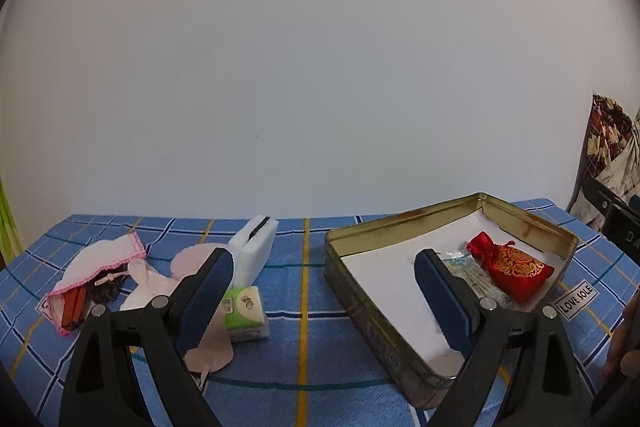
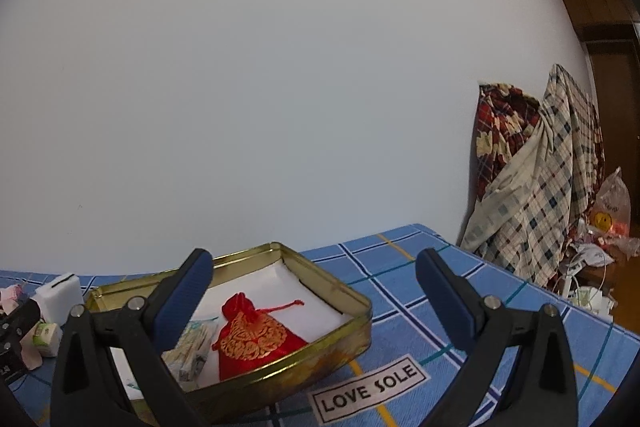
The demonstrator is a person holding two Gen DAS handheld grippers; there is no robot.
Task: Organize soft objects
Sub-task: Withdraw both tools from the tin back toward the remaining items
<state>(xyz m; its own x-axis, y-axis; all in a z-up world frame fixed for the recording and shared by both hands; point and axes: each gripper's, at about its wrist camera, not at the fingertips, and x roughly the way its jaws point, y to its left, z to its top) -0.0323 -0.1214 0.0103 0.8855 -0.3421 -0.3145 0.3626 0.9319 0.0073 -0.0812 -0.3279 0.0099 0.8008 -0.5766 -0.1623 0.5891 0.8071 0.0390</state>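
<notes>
Fingers of the left gripper [image 1: 324,291] are hovering spread and empty; tissue pack [image 1: 245,311] is lying at 9 o'clock (nearest the left side), tin [image 1: 362,301] at 3 o'clock.

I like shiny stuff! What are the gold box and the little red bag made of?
The gold box looks like thin metal, probably tin: its rolled rim gleams and the walls show dull, worn patches. The little red bag looks like satiny woven cloth, with a soft sheen, gold patterned threads, and a gathered neck tied by a red cord.
</notes>
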